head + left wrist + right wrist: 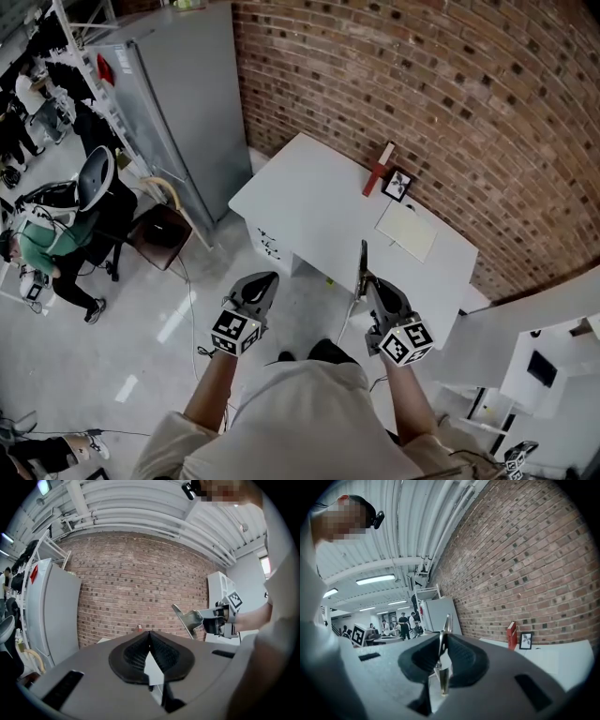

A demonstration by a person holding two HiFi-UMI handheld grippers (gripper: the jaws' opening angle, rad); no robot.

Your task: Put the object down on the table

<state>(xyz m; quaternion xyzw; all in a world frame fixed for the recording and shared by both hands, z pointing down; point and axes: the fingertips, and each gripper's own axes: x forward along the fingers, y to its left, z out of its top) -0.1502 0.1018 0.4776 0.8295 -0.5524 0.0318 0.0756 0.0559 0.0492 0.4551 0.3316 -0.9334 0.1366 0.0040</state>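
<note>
Metal tool [362,267], clamped in right gripper [371,281], overhangs near edge of table [309,197]; left gripper [266,279] closed, empty, over floor [141,356].

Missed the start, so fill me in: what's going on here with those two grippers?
A person stands at a white table by a brick wall, one gripper in each hand. The right gripper has its fingers shut on a thin metal tool, held in the air and not yet put down. The left gripper is shut on nothing. On the table are a red book, a small framed picture and a pale notebook.
</note>
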